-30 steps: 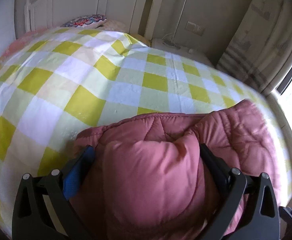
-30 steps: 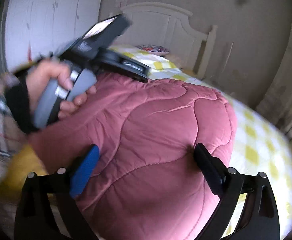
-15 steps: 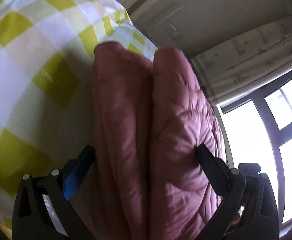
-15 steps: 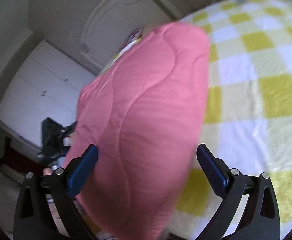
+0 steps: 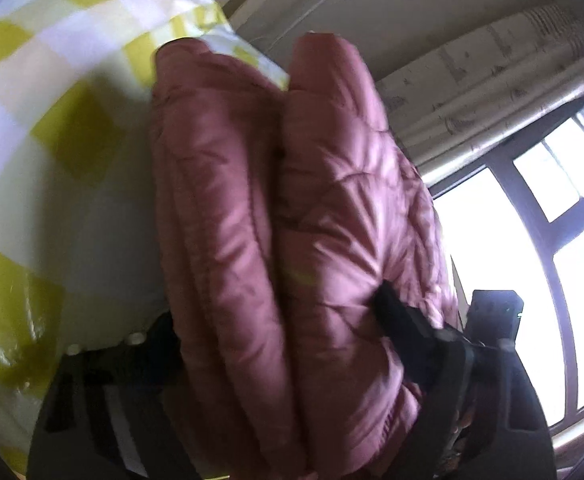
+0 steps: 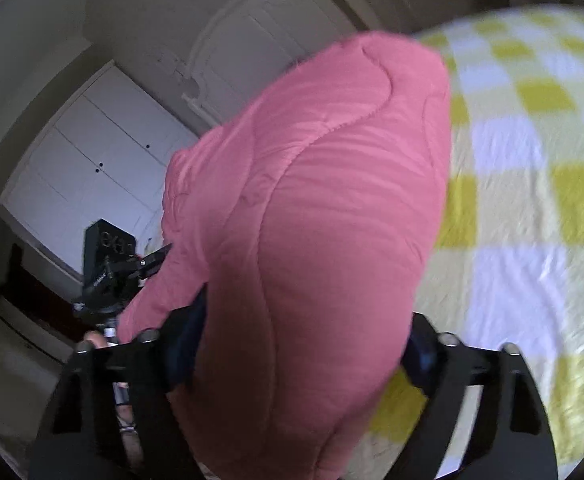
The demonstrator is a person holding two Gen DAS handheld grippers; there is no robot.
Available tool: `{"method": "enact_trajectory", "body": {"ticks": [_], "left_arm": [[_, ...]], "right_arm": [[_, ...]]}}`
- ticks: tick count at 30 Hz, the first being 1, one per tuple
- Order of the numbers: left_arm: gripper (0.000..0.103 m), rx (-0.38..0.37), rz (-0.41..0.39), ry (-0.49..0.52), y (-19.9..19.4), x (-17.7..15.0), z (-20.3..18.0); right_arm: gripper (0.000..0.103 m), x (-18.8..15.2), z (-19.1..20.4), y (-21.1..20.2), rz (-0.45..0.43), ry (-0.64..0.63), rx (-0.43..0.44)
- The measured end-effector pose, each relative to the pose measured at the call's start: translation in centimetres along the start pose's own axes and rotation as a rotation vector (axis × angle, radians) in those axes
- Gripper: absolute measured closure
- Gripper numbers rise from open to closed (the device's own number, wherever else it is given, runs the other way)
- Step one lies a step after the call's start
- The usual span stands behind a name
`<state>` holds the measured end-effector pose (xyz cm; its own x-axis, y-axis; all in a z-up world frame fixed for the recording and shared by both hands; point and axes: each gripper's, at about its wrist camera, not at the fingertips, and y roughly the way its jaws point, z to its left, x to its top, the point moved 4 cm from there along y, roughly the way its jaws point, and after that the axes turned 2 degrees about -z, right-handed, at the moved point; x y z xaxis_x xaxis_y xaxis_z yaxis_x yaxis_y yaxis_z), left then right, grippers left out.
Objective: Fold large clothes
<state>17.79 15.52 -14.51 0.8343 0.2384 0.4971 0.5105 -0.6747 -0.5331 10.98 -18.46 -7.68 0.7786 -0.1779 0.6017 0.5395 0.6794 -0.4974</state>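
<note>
Bed (image 6: 531, 240): covered in a yellow-and-white checked sheet; broad bare stretch open on the right of the right wrist view, more at the left of the left wrist view.
Headboard (image 6: 260, 40): white, at the far end, behind the garment in the right wrist view.
Wardrobe (image 6: 92, 152): white doors, closed; contents hidden.
Window (image 5: 531, 220): bright, dark-framed, with a pale curtain (image 5: 471, 80) alongside, past the bed's far edge.
Quilted pink garment (image 6: 311, 240): bulky, folded into two thick padded rolls lying side by side in the left wrist view (image 5: 272, 220); lay over the sheet and filled the middle of both views; lower end cut off by the frame.
Left gripper (image 5: 276, 328): jaws just closed in, fingers pressed into both flanks of the padded bundle, held wide by its bulk; left finger mostly buried under fabric.
Right gripper (image 6: 303, 344): jaws likewise just closed in, clamped on the garment's thick end, both pads sunk into the padding.
Hard to make out: motion blur over sheet and fabric; fingertips of a hand (image 6: 92, 338) only just visible beside the right gripper's frame.
</note>
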Motion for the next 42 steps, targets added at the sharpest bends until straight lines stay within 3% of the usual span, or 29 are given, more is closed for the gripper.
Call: {"method": "enact_trajectory", "body": {"ticks": [1, 3, 8, 11, 14, 16, 17, 18, 20, 22, 23, 26, 28, 31, 35, 38, 42], "left_arm": [[0.043, -0.014, -0.005, 0.001, 0.1, 0.4, -0.7], [0.050, -0.034, -0.012, 0.026, 0.4, 1.1, -2.5], [0.051, -0.040, -0.023, 0.140, 4.7, 4.8, -9.4], [0.050, -0.061, -0.012, 0.164, 9.0, 7.4, -12.3], [0.050, -0.036, 0.004, 0.177, 13.8, 8.9, -13.4], [0.046, 0.020, 0.041, 0.155, 17.3, 8.8, -12.1], [0.035, 0.049, 0.068, 0.113, 19.0, 8.4, -10.7], [0.017, 0.035, 0.061, 0.080, 19.6, 8.2, -9.8], [0.011, -0.016, 0.044, 0.020, 19.5, 7.8, -8.5], [0.010, 0.006, 0.025, 0.023, 18.0, 8.1, -8.4], [0.010, 0.046, -0.023, 0.036, 16.5, 8.7, -8.7], [0.012, 0.192, -0.219, 0.128, 11.7, 10.6, -11.1], [0.011, 0.248, -0.294, 0.248, 10.0, 11.8, -14.7], [0.002, 0.369, -0.339, 0.460, 11.1, 12.6, -20.4], [0.002, 0.500, -0.268, 0.731, 17.2, 13.9, -25.7], [0.002, 0.538, -0.167, 0.772, 22.3, 14.9, -25.5], [0.002, 0.628, -0.017, 0.749, 28.2, 13.6, -19.6]], "right_arm": [[0.030, 0.5, 0.2, -0.6, -0.037, -0.025, -0.024], [0.031, 1.7, 0.4, -2.1, -0.101, -0.068, -0.069], [0.031, 7.1, -2.1, -5.6, -0.224, -0.075, -0.175], [0.031, 10.3, -4.9, -5.9, -0.238, -0.071, -0.237], [0.030, 11.7, -9.4, -4.8, -0.167, -0.031, -0.294], [0.017, 10.9, -13.9, -3.2, -0.056, 0.059, -0.379], [0.014, 10.3, -14.9, -3.2, -0.061, 0.096, -0.364], [0.013, 10.3, -15.0, -3.4, -0.070, 0.107, -0.348], [0.010, 10.2, -14.2, -4.4, -0.105, 0.095, -0.376], [0.009, 10.8, -12.1, -6.5, -0.216, 0.026, -0.509], [0.009, 11.1, -9.9, -7.3, -0.290, -0.048, -0.547], [0.010, 11.6, -4.4, -6.5, -0.352, -0.262, -0.540], [0.028, 11.2, -1.5, -4.6, -0.335, -0.373, -0.542], [0.043, 9.7, 1.8, -0.5, -0.285, -0.550, -0.583], [0.050, 7.7, 2.5, 3.3, -0.208, -0.646, -0.626], [0.049, 6.3, 0.7, 6.3, -0.074, -0.630, -0.643], [0.048, 6.3, -0.8, 7.5, -0.050, -0.621, -0.637]]}}
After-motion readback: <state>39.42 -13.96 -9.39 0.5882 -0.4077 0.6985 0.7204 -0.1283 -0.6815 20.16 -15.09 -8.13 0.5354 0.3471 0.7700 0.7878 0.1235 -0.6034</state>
